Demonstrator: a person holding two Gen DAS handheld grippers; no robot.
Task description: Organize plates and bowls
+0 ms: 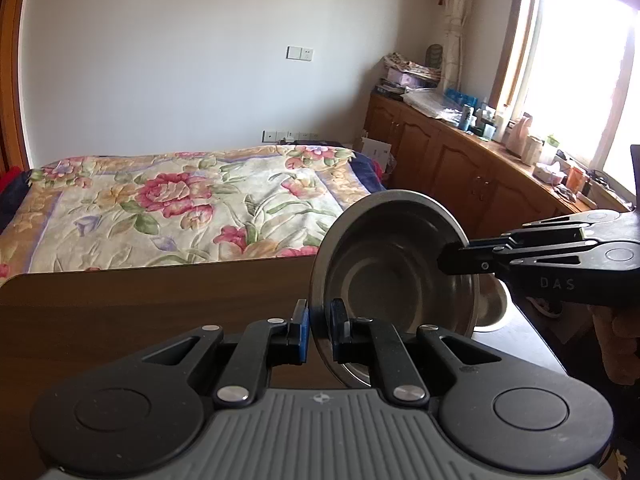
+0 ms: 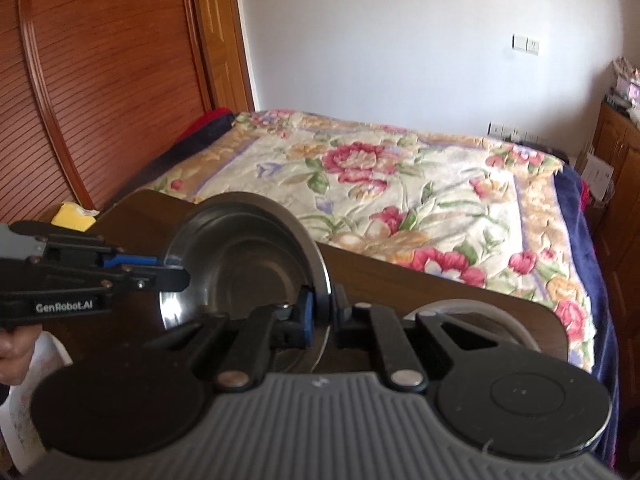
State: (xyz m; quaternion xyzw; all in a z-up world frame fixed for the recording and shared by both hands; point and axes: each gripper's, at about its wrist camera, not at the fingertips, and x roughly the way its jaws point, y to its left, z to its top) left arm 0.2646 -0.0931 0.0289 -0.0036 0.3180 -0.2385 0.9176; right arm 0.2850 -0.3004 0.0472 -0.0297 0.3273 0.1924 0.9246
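Nearest the left wrist camera, the left gripper (image 1: 318,330) has its fingers (image 1: 301,334) closed narrowly on the near rim of a steel bowl (image 1: 394,268), which stands tilted on edge, its hollow facing right. On the far rim the right gripper (image 1: 454,261) comes in from the right, its fingers pinching the bowl's edge as well. The right wrist camera agrees: the right gripper (image 2: 322,314) clamps the rim in front of its own lens, and the left one (image 2: 176,276) reaches in from the left side of the steel bowl (image 2: 240,264).

So the bowl is held up between both grippers above the dark wooden worktop (image 1: 140,312), clear of it as far as I can judge. Behind and below it sits a second metal bowl (image 1: 494,306) on the worktop; a round rim (image 2: 508,320) also shows under the right gripper.

This looks like the carrying or handing-over step. Next, one gripper probably lets go while the other levels the bowl and nests it into the resting one; with so thin a rim, slip is the risk.

Beyond lies the flowered bed (image 1: 180,200).
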